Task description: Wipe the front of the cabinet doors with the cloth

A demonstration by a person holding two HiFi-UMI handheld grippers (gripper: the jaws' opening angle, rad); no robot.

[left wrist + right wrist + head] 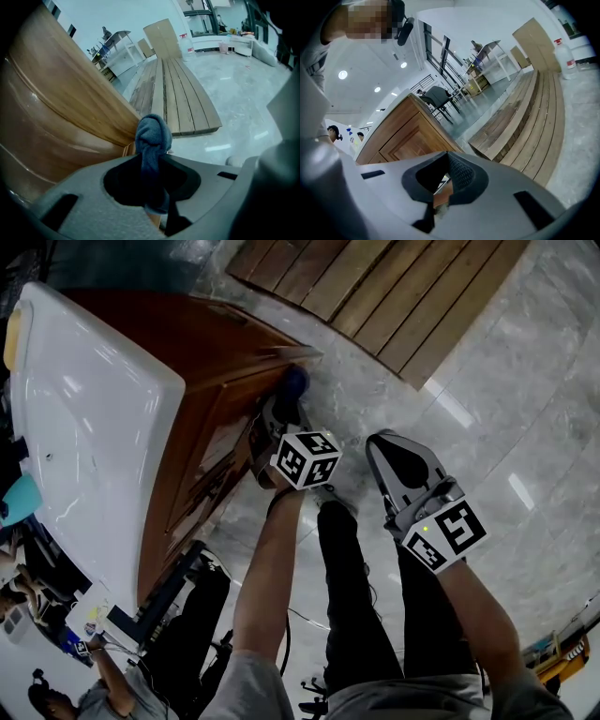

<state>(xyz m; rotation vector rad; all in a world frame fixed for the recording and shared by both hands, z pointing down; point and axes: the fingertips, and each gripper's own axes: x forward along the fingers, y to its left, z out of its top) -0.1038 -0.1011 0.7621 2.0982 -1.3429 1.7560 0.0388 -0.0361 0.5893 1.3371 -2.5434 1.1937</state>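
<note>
A brown wooden cabinet (216, 343) under a white top (84, 409) fills the left of the head view. Its panelled door fronts (202, 465) face the floor side. My left gripper (284, 401) is shut on a bunched blue cloth (294, 381) and holds it at the cabinet's far front corner. In the left gripper view the cloth (152, 136) sticks up out of the gripper (151, 159), right beside the wood panel (61, 108). My right gripper (382, 442) hangs to the right over the floor, shut and empty (447, 157), with the cabinet (412, 136) to its left.
A slatted wooden platform (375, 287) lies on the grey marble floor (525, 399) beyond the cabinet. The holder's dark trouser legs (352, 596) are below the grippers. Other people and gear crowd the bottom left (94, 652). Shelving and tables (117, 47) stand far off.
</note>
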